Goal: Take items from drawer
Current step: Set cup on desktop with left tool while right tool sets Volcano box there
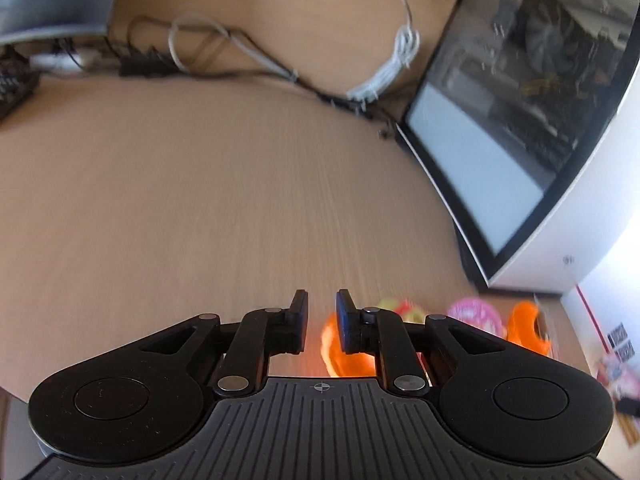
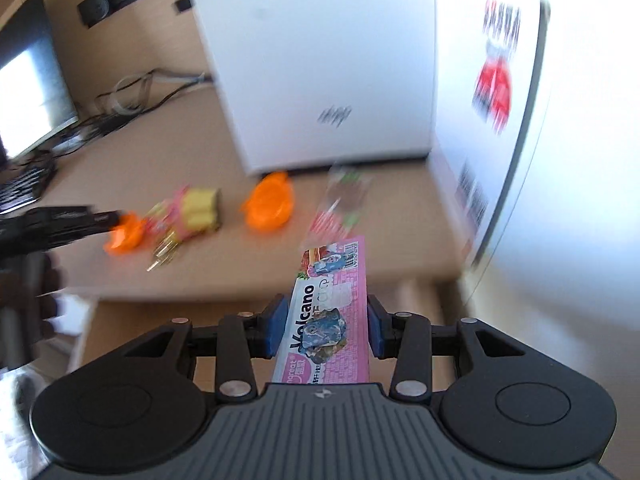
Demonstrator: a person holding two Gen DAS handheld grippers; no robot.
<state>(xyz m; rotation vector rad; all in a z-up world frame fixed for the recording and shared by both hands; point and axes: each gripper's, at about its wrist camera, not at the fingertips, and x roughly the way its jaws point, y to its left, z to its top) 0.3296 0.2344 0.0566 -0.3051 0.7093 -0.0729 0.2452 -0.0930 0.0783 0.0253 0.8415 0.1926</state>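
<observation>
My right gripper (image 2: 327,326) is shut on a long pink "Volcano" box (image 2: 334,276), which sticks forward over the front edge of the wooden table (image 2: 400,220). My left gripper (image 1: 322,308) stands with a narrow gap between its pads, and bare wood shows through that gap. A small orange plastic piece (image 1: 340,356) lies just under its right finger; the right wrist view shows that orange piece (image 2: 124,234) on the table at the left gripper's tip. Whether the finger still touches it is unclear.
On the table lie a yellow and pink packet (image 2: 196,208), an orange lid (image 2: 270,204), a clear packet (image 2: 342,200) and gold keys (image 2: 164,254). Behind them stands a white computer case (image 2: 320,80). A monitor (image 1: 520,120), cables (image 1: 240,52) and a keyboard (image 2: 20,190) sit further back.
</observation>
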